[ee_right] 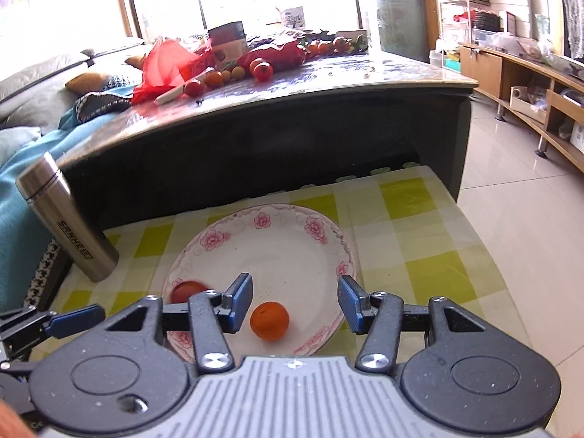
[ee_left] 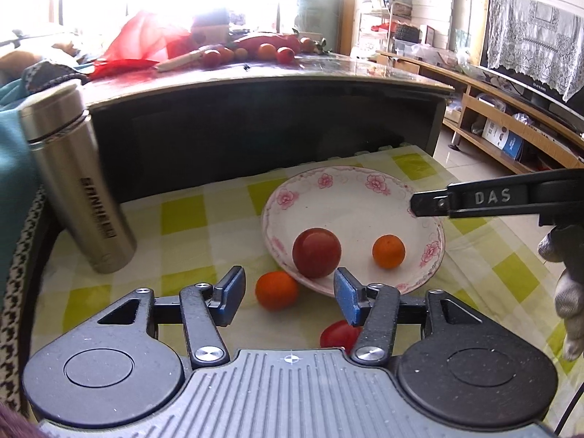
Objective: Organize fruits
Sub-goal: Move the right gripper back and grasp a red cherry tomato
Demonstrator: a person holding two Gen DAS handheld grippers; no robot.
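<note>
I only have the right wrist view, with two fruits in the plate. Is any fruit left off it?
Observer: Yes, an orange fruit lies on the checked cloth, beside the near rim of the plate.
Operator: Only that one?
Observer: No, a red fruit lies on the cloth too, partly hidden under the left gripper.
Operator: Is that gripper holding anything?
Observer: No. Its jaws stand open and empty, with the orange fruit just ahead.
</note>
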